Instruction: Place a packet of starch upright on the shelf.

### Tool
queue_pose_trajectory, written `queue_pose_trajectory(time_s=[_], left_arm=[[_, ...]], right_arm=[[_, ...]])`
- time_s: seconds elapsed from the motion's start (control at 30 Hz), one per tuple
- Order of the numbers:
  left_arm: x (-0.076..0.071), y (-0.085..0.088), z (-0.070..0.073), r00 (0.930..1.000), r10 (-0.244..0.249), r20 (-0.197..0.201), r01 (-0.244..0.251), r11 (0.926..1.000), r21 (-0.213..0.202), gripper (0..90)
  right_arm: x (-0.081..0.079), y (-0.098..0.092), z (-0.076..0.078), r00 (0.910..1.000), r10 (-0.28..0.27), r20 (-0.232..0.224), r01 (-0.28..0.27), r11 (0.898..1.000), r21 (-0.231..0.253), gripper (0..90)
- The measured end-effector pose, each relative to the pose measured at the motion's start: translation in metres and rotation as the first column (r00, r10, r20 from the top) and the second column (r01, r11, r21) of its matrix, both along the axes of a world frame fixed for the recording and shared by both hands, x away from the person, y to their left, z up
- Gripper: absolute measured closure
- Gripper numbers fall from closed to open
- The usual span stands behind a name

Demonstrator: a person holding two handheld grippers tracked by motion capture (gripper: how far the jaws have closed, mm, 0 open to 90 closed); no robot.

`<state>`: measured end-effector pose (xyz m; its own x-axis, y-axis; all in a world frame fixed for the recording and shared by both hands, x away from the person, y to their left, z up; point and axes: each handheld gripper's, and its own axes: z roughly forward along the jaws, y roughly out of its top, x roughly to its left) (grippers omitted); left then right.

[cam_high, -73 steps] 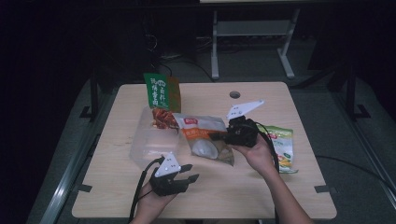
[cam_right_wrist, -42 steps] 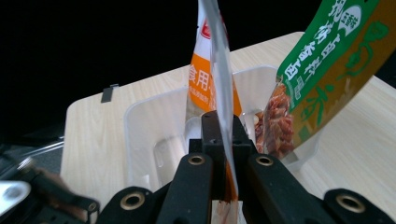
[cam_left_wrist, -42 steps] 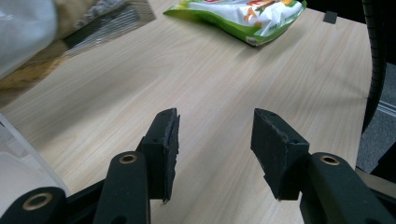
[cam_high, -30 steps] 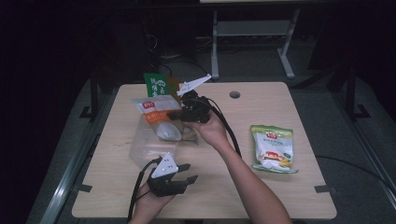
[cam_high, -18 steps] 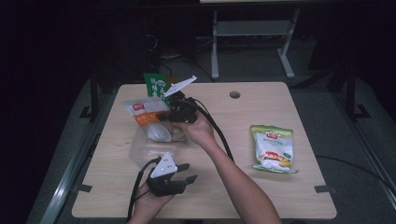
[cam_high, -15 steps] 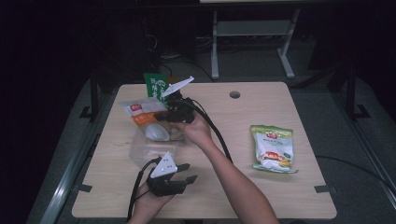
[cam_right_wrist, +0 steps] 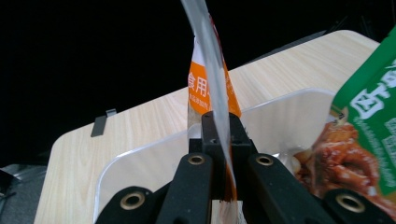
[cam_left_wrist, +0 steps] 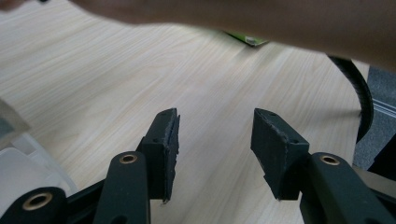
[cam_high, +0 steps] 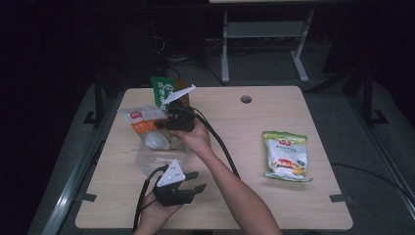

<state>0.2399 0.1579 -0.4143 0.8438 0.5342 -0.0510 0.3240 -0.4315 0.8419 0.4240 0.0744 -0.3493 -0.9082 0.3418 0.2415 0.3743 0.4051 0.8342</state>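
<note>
In the high view we saw the right gripper (cam_high: 169, 122) left of centre in the frame, its jaws clamped on the edge of an orange-and-white snack bag (cam_high: 145, 128), which hung over the clear plastic container (cam_high: 147, 159) beside a green packet (cam_high: 162, 91) standing at the container's far end. In the right gripper view we found the bag's thin edge (cam_right_wrist: 211, 88) pinched upright between the closed jaws, above the container's wall (cam_right_wrist: 140, 161). The left gripper (cam_high: 192, 181) sat at the lower centre of the high view with its jaws parted and nothing between them, over the bare table (cam_left_wrist: 93, 79), while a second snack bag (cam_high: 285, 155) lay well apart at the right.
</note>
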Motion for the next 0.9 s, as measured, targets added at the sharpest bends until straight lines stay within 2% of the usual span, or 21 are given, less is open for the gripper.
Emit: queue_pose_trajectory(time_s=[0.3, 0.43, 0.53, 0.6, 0.7, 0.77, 0.8, 0.9], left_arm=[[0.000, 0.000, 0.000, 1.0000, 0.001, 0.001, -0.001, 1.0000, 0.001, 51.3], [0.000, 0.000, 0.000, 1.0000, 0.000, 0.002, 0.000, 1.0000, 0.000, 51.3], [0.000, 0.000, 0.000, 1.0000, 0.001, 0.001, -0.001, 1.0000, 0.002, 51.2], [0.000, -0.001, 0.000, 1.0000, 0.001, 0.002, -0.001, 1.0000, 0.004, 51.2], [0.000, -0.001, 0.000, 1.0000, 0.001, -0.001, -0.001, 1.0000, 0.005, 51.1], [0.000, -0.001, -0.001, 1.0000, 0.001, -0.001, -0.001, 1.0000, 0.006, 51.0], [0.000, -0.002, -0.001, 1.0000, 0.001, 0.000, -0.001, 1.0000, 0.007, 51.0], [0.000, -0.002, -0.001, 1.0000, 0.003, -0.001, -0.003, 1.0000, 0.008, 50.9]], right_arm=[[0.001, 0.000, -0.021, 0.9992, -0.034, -0.022, 0.034, 0.999, 0.006, 90.0], [0.000, -0.003, -0.025, 0.9989, -0.043, -0.018, 0.042, 0.999, -0.016, 89.4], [-0.002, -0.003, -0.024, 0.9992, -0.038, 0.008, 0.038, 0.998, -0.039, 87.2], [-0.002, -0.006, -0.022, 0.9995, -0.032, -0.001, 0.032, 0.998, -0.047, 82.7], [-0.003, -0.010, -0.019, 0.9991, -0.040, 0.013, 0.041, 0.997, -0.070, 75.4], [-0.003, -0.015, -0.018, 0.9992, -0.039, 0.004, 0.039, 0.996, -0.077, 78.1], [-0.002, -0.017, -0.018, 0.9991, -0.038, 0.016, 0.040, 0.995, -0.086, 78.0], [-0.001, -0.022, -0.018, 0.9992, -0.040, -0.009, 0.039, 0.995, -0.088, 81.2]])
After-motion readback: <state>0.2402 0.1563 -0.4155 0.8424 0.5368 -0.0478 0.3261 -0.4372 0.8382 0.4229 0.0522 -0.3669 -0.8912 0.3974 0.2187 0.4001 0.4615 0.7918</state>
